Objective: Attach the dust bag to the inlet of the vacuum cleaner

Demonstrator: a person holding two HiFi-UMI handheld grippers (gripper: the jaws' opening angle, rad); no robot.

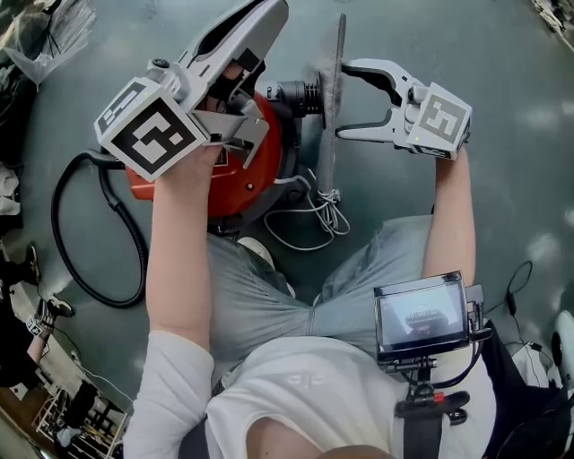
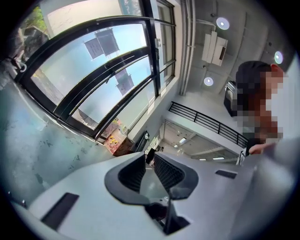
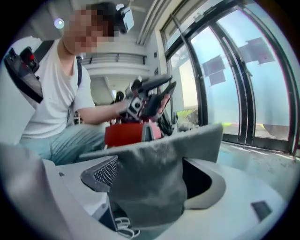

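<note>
Head view: right gripper (image 1: 344, 100) clamps the grey dust bag (image 3: 150, 178) beside the red vacuum cleaner (image 1: 235, 175); left gripper (image 2: 149, 165) jaws slightly apart, empty.

The grey-green concrete floor (image 1: 502, 81) carries everything. A red vacuum cleaner (image 1: 235, 175) sits under the left tongs (image 1: 269, 18). A black hose (image 1: 67, 260) loops from it across the floor, away from the right tongs (image 1: 343, 100). Below the gap between both tongs — toward the person — lies a tangled white cord (image 1: 309, 220). A clear plastic bag (image 1: 49, 36) rests well left of the left tongs.
</note>
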